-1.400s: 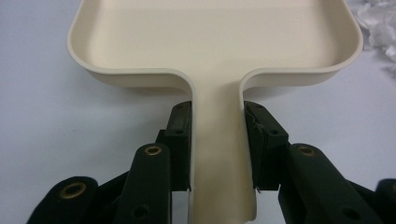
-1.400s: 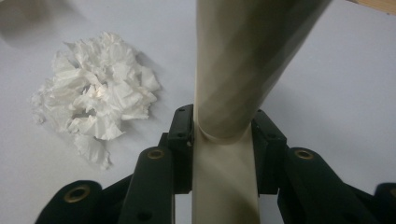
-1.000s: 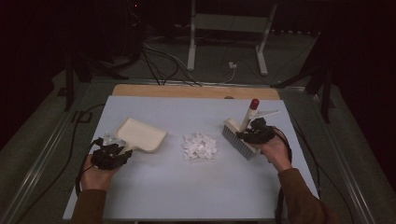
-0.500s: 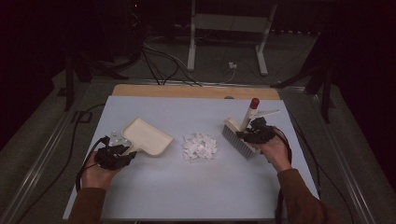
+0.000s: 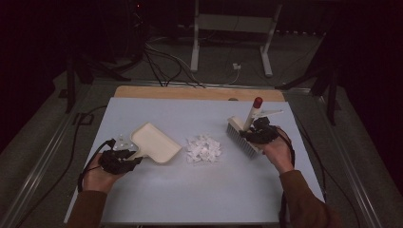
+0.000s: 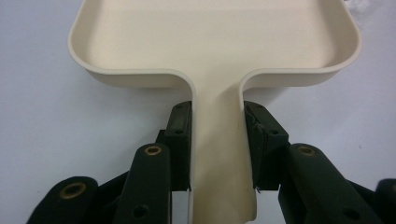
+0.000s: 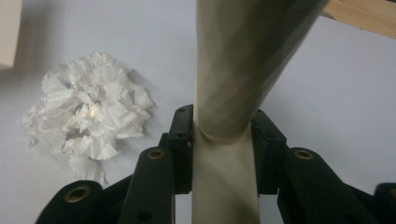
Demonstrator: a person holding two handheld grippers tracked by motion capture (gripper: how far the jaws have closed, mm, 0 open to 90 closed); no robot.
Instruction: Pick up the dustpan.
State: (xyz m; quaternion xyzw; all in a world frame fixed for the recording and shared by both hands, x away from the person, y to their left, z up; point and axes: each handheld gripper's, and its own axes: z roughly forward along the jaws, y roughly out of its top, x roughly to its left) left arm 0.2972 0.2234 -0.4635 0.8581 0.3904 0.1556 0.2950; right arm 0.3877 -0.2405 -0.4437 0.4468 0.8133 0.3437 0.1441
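Table (image 5: 190,199): a pale blue top seen from above, with a strip of bare wood along its far edge; 2 forearms reach in from the near side.
Left gripper (image 5: 124,157): at the near left of the table, in the person's left hand (image 5: 97,175); its 2 black jaws are clamped on the flat handle of the dustpan (image 5: 155,142), 1 jaw on each edge of the handle in the left gripper view (image 6: 217,135).
Dustpan: cream plastic (image 6: 215,42), a shallow tray with rounded corners, lying left of centre with its open edge towards the paper (image 5: 203,148); its tray looks bare in the left gripper view.
Right gripper (image 5: 256,134): at the right of the table, in the person's right hand (image 5: 275,153); its jaws are closed on the cream handle of the brush (image 5: 243,134), as the right gripper view shows (image 7: 224,140).
Brush: its pale bristle head (image 5: 240,141) lies on the table right of the paper, and its handle (image 7: 243,60) rises tilted to a red tip at the far end.
Paper: a heap of crumpled white scraps (image 7: 86,119) at the centre of the table, between dustpan and brush, near both but touching neither.
Scraps (image 5: 122,141): a few small white bits on the table just left of the dustpan.
Cables (image 5: 166,59): dark loops on the floor beyond the table, near a white stand (image 5: 228,23).
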